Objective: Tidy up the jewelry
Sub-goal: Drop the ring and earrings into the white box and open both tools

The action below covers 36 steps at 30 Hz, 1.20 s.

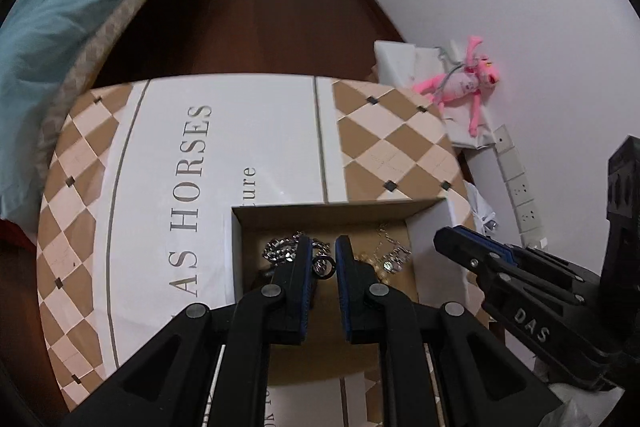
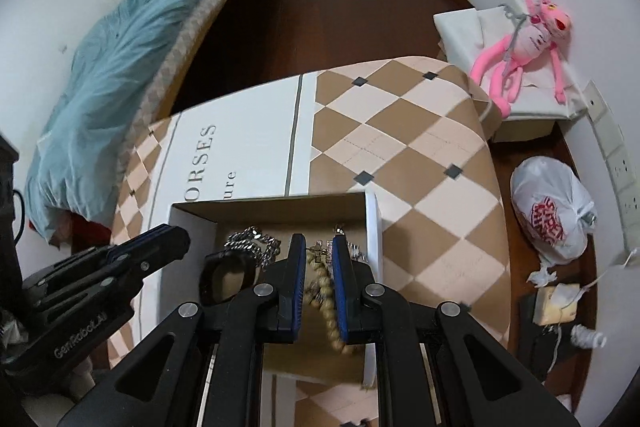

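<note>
A small open cardboard box point(image 1: 336, 211) with white outer walls point(image 2: 373, 227) sits on a large checkered box. It holds a silver chain point(image 1: 280, 249), a thin gold chain point(image 1: 386, 239), a gold bead strand point(image 2: 326, 301), a black bangle point(image 2: 224, 277) and a sparkly cross pendant point(image 2: 322, 251). My left gripper point(image 1: 323, 259) hovers over the box, jaws slightly apart, with a small dark ring point(image 1: 325, 265) between the pads. My right gripper point(image 2: 318, 255) is open over the box's right side, with the pendant and beads seen between its fingers.
The large checkered box point(image 2: 400, 131) printed "HORSES" fills the middle. A bed with a blue fluffy blanket point(image 2: 120, 67) lies left. A pink plush toy point(image 2: 524, 39) on white boxes, a white plastic bag point(image 2: 552, 211) and wall sockets point(image 2: 624, 163) are to the right.
</note>
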{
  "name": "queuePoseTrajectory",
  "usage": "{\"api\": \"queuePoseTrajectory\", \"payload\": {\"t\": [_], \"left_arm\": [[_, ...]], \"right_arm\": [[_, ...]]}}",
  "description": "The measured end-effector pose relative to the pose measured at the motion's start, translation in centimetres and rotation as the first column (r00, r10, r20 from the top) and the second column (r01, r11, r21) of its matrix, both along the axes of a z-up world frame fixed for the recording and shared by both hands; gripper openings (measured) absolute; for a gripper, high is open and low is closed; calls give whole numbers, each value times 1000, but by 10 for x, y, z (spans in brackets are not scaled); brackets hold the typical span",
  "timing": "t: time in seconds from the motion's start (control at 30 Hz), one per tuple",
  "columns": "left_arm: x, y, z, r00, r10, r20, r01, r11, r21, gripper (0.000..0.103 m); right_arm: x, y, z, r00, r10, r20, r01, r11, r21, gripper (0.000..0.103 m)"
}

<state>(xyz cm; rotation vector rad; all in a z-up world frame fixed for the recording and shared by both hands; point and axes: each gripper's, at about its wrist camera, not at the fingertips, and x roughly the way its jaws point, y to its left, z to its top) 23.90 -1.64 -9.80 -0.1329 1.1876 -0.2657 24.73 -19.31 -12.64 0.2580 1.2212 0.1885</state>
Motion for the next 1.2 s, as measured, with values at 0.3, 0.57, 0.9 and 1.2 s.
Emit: {"api": "queuePoseTrajectory", "payload": {"t": [0.3,0.57,0.9,1.2], "left_arm": [[18,5,-2,999,35,-31,-33,997,68,47],[5,19,6,997,72,40,-78,983,167,100],[-26,28,3,989,92,119,-119,960,251,101],[-54,33,23,978,116,175,-157,958,239,101]], "right_arm": [[19,-7,-2,998,-1,-56,0,1000,-11,34],[5,-7,8,1000,-11,-16,10,995,-103,45],[-24,7,3,1000,7,1,-7,958,-287,92],[-52,14,26,998,7,57,10,955,-296,95]]}}
